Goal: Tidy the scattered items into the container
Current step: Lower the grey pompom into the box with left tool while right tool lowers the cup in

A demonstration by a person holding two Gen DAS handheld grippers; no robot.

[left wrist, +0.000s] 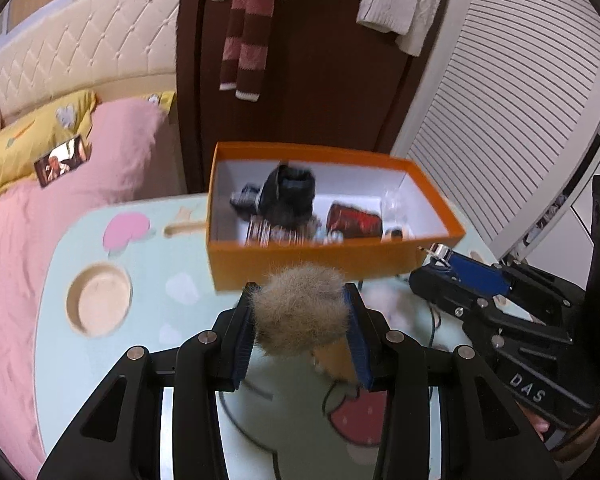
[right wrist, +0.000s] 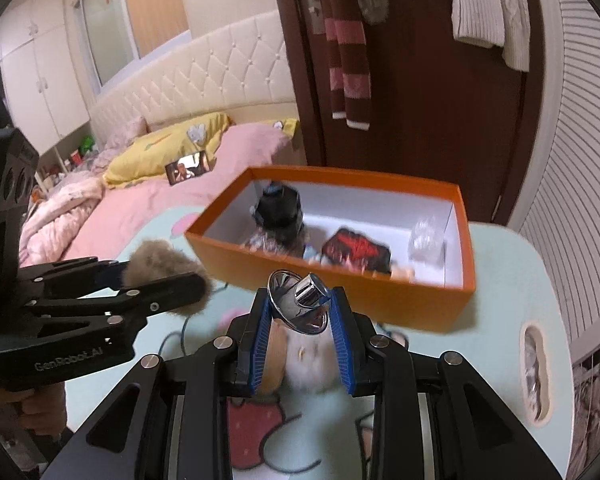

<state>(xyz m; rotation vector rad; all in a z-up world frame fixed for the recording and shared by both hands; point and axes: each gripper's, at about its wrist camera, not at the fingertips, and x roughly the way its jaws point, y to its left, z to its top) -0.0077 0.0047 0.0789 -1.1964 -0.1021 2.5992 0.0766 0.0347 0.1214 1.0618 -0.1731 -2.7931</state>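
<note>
My left gripper [left wrist: 300, 296] is shut on a tan-grey fur ball [left wrist: 300, 316], which hangs above the mint table just in front of the orange box [left wrist: 320, 262]. In the right wrist view the same fur ball [right wrist: 156, 260] shows at the left, in the left gripper [right wrist: 196, 280]. My right gripper [right wrist: 300, 296] is shut on a shiny chrome piece [right wrist: 304, 304], close to the box's near wall [right wrist: 340, 292]. From the left wrist view the right gripper [left wrist: 424, 268] holds that chrome piece [left wrist: 438, 250] at the box's right corner. The box holds a black item [right wrist: 278, 208], a red-black pack [right wrist: 356, 250] and clear plastic [right wrist: 426, 240].
A white fluffy thing [right wrist: 312, 360] and a tan piece [right wrist: 272, 356] lie blurred on the table under the right gripper. The table [left wrist: 148, 344] has a round cup recess [left wrist: 100, 300] and a side slot [right wrist: 534, 372]. A pink bed [left wrist: 40, 220] is left; a brown door [right wrist: 440, 100] is behind.
</note>
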